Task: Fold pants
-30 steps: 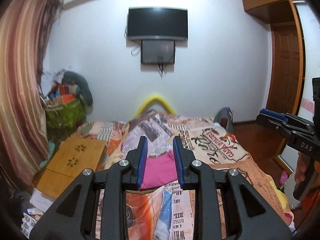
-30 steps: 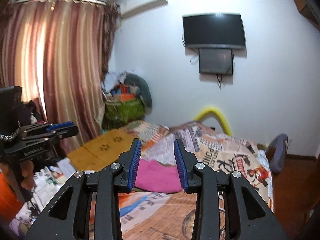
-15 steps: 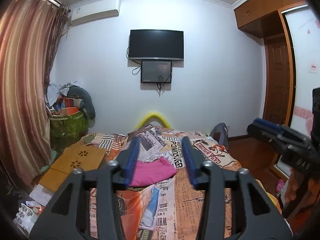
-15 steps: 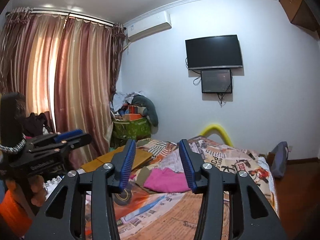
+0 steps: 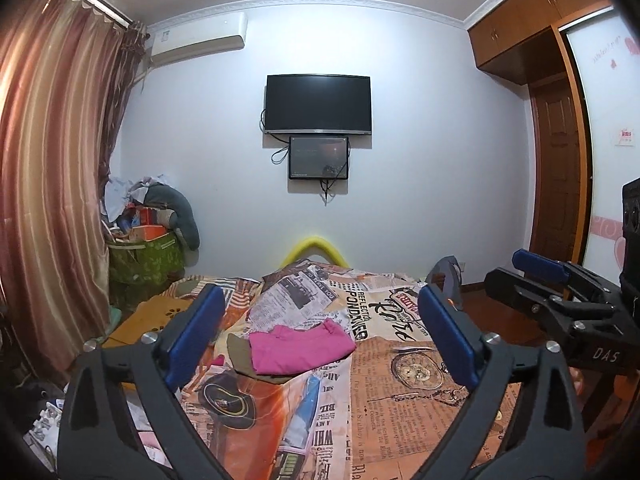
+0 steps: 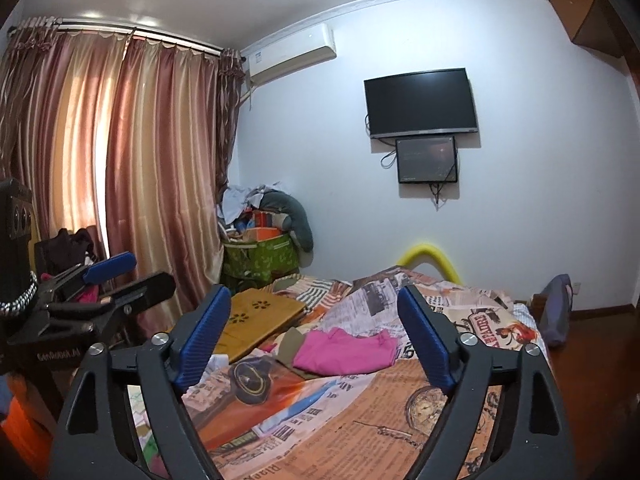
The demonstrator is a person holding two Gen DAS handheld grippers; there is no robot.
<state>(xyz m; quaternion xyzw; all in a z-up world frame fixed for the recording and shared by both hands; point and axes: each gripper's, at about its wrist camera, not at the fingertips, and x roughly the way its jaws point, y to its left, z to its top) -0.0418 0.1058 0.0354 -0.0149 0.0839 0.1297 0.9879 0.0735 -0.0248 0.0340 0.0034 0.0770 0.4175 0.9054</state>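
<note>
Folded pink pants [image 5: 298,346] lie on an olive garment in the middle of the bed, also seen in the right wrist view [image 6: 346,350]. My left gripper [image 5: 320,332] is open wide and empty, held well back from the pants. My right gripper [image 6: 316,340] is open wide and empty, also back from the pants. Each gripper shows in the other's view: the right one [image 5: 560,300] at the right edge, the left one [image 6: 100,292] at the left edge.
The bed [image 5: 400,400] carries a newspaper-print cover. A wooden lap table [image 6: 256,320] lies at its left side. A green bag piled with clothes [image 5: 140,256] stands by the curtain. A TV [image 5: 318,104] hangs on the far wall. A wooden door [image 5: 556,172] is at the right.
Both grippers have opened from nearly shut to wide open and have lifted and pulled back from the bed. The pink pants stay folded on the bed.
</note>
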